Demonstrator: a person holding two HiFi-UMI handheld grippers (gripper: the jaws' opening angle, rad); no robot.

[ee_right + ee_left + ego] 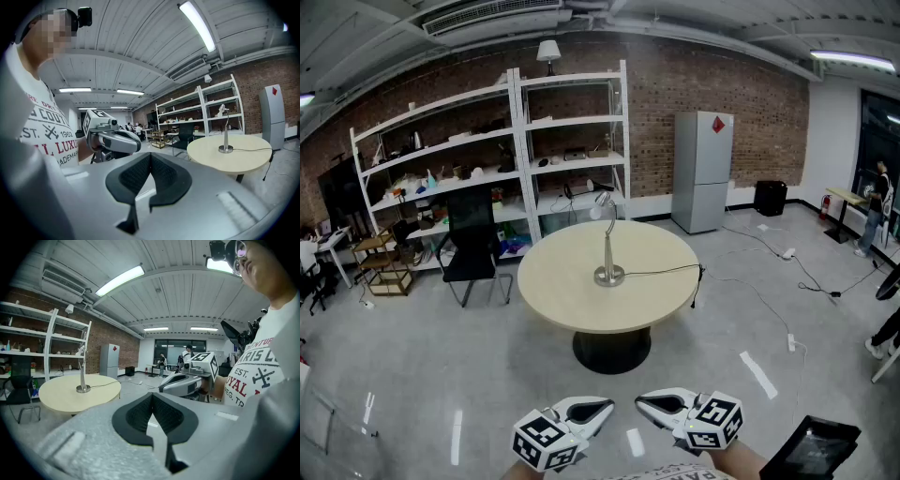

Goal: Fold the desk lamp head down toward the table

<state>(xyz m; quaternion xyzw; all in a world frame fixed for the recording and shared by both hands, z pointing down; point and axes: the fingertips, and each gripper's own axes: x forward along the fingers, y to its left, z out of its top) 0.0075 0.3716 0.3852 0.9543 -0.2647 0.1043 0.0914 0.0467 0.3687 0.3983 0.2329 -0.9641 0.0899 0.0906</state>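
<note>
Here the left hand-held gripper and right hand-held gripper sit clenched, empty, well apart from the lamp on the surface.

The table has a pale beige top on a black foot. The lamp is silver, its cord black. The left gripper and right gripper are silver-grey with black ribbed pads and black-and-white square markers. Far: red-brown brick wall, white shelves, grey fridge bearing a red diamond.
</note>
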